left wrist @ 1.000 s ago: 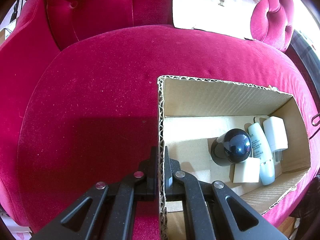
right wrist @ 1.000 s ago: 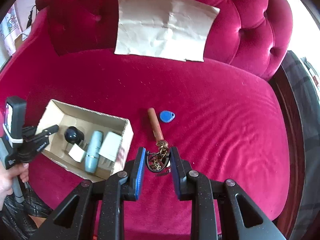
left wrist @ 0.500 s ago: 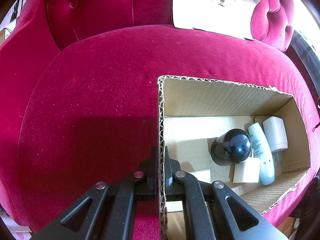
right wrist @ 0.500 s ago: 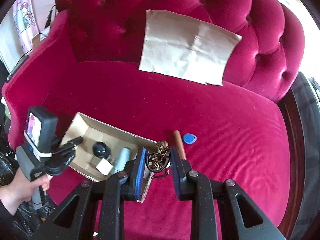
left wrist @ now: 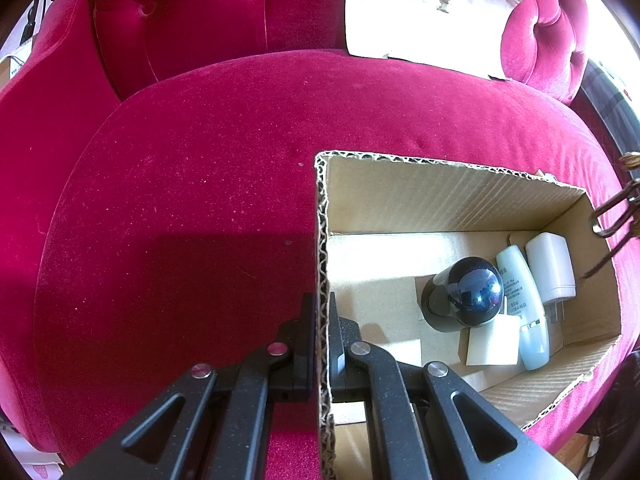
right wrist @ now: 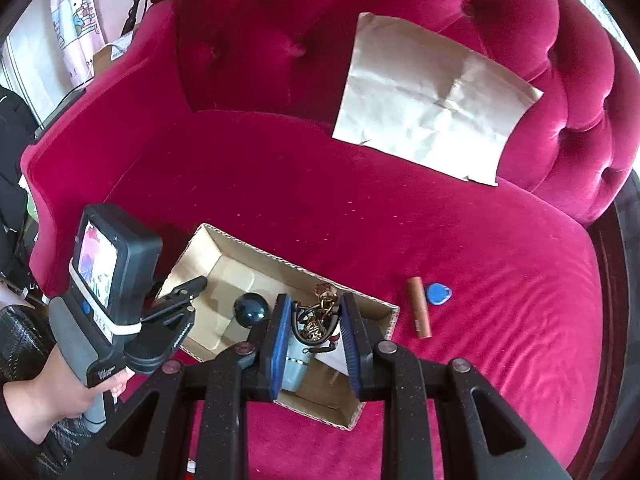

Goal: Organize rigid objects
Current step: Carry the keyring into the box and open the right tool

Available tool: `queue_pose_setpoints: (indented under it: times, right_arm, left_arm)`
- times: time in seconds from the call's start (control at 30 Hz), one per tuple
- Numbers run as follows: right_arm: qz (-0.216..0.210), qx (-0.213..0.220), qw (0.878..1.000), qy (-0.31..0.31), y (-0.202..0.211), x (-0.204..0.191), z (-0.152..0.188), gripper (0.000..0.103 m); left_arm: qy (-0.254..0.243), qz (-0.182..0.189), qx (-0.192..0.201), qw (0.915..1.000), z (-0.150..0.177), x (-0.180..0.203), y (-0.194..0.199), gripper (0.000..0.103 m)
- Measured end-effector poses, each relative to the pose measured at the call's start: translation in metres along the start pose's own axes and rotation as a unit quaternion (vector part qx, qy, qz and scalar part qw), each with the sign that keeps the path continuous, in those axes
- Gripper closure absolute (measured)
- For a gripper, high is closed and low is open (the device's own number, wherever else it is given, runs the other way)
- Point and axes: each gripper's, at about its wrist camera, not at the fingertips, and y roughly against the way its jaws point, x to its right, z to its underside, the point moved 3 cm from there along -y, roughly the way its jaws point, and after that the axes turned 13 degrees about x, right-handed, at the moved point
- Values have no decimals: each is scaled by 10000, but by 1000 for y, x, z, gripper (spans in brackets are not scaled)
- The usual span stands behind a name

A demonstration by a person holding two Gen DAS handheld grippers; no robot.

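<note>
A cardboard box (left wrist: pixel 440 200) (right wrist: pixel 224 248) lies on a red velvet sofa. Inside it I see a dark glossy ball-headed object (left wrist: pixel 464 292) (right wrist: pixel 250 309), a pale blue tube (left wrist: pixel 524 312), a white charger (left wrist: pixel 552 268) and a cream square (left wrist: pixel 494 340). My left gripper (left wrist: pixel 320 320) (right wrist: pixel 188 292) is shut on the box's left wall. My right gripper (right wrist: pixel 314 320) is shut on a bunch of keys with a gold chain (right wrist: pixel 316 320), held above the right part of the box; the bunch's ring (left wrist: pixel 616 212) shows at the left wrist view's right edge. A brown tube (right wrist: pixel 419 312) and a blue tag (right wrist: pixel 438 293) lie right of the box.
A crumpled sheet of brown paper (right wrist: pixel 432 96) (left wrist: pixel 424 12) leans on the sofa's tufted backrest. A person's hand (right wrist: pixel 52 396) holds the left gripper's handle at the lower left. Beyond the sofa's left arm are cables and clutter (right wrist: pixel 80 40).
My right gripper has carried the key bunch leftwards from the sofa seat to above the box. The brown tube and blue tag now lie to its right. The left gripper has not moved.
</note>
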Motion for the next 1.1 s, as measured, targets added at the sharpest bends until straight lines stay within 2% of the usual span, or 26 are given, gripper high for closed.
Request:
queue_pose_setpoints:
  times: [0.77,1.1]
  right_arm:
    - [3,-418,9985,-352,-74,-28,27,78]
    - [-46,-467,9981,-397,-80,-30,30,77]
  left_arm:
    - [9,5,-4,10000,1,0,0,100]
    - [3,0,-2,10000,2,0,0,100]
